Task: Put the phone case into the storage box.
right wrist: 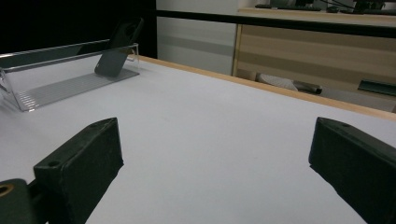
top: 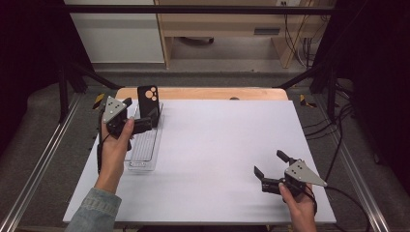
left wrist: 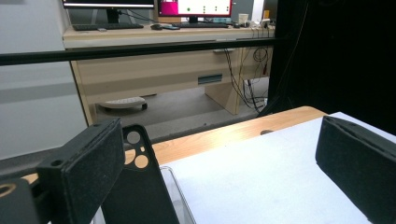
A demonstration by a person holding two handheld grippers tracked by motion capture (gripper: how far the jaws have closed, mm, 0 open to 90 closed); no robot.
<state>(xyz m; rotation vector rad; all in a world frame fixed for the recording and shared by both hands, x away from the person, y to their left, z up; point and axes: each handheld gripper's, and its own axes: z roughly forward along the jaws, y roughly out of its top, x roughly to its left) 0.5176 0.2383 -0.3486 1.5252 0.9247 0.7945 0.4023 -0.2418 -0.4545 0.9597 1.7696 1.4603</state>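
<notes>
A black phone case with round camera cutouts stands upright at the far end of a clear plastic tray on the left of the table. My left gripper is open right at the case. In the left gripper view the case sits just inside the left jaw of my left gripper, and I cannot tell whether they touch. My right gripper hovers open over the near right of the white mat, holding nothing. From my right gripper the case leans in the distant tray.
A white mat covers most of the wooden table. Black frame rails run along both sides, and cables trail at the right. A wooden desk with monitors stands beyond the table.
</notes>
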